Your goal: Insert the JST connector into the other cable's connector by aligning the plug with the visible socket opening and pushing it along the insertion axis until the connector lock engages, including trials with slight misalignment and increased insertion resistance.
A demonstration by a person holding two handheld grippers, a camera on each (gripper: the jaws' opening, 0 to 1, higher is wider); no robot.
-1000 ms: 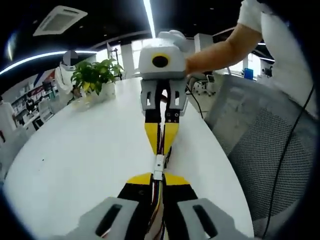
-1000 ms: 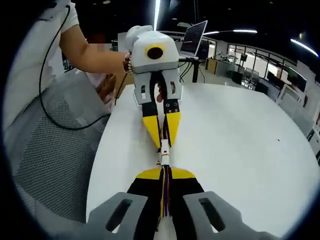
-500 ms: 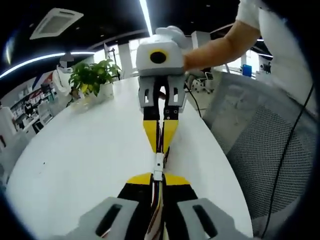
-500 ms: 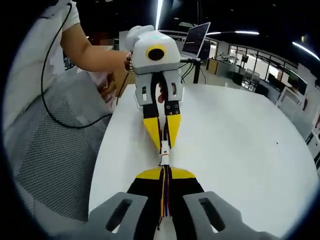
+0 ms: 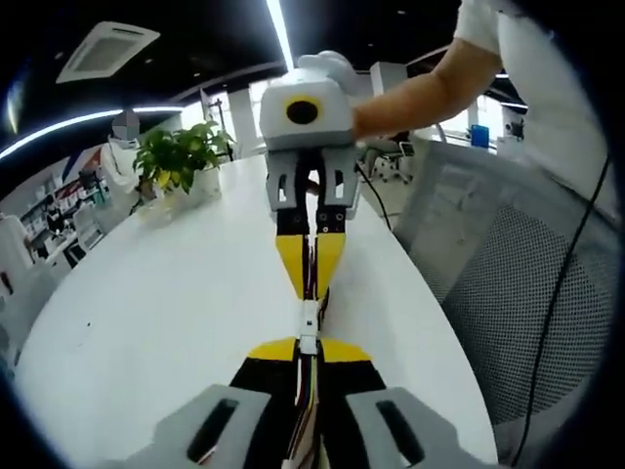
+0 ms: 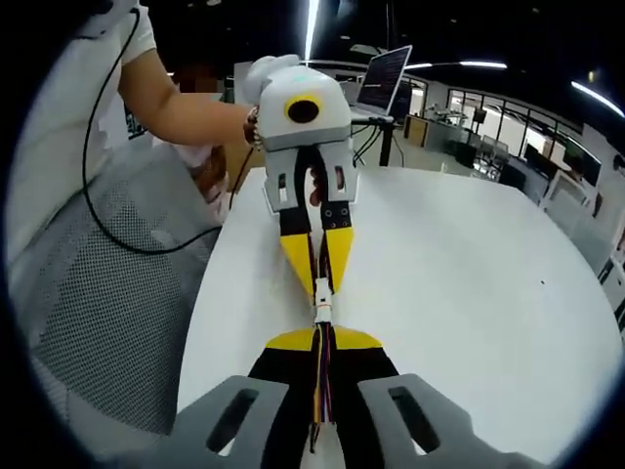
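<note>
1. Two small white plastic connectors [image 5: 309, 322] meet end to end between the facing yellow-tipped tongs, above the smooth white surface [image 5: 176, 293].
2. Left tongs [image 5: 306, 350] clamp a bundle of coloured wires [image 5: 305, 391].
3. Right tongs [image 6: 322, 342] clamp their own striped wires [image 6: 322, 376].
4. A leafy potted plant [image 5: 181, 156] stands farther off.

The white JST connector [image 5: 309, 325] [image 6: 321, 313] and its multicoloured cable [image 6: 323, 376] lie lengthwise above the white table.
</note>
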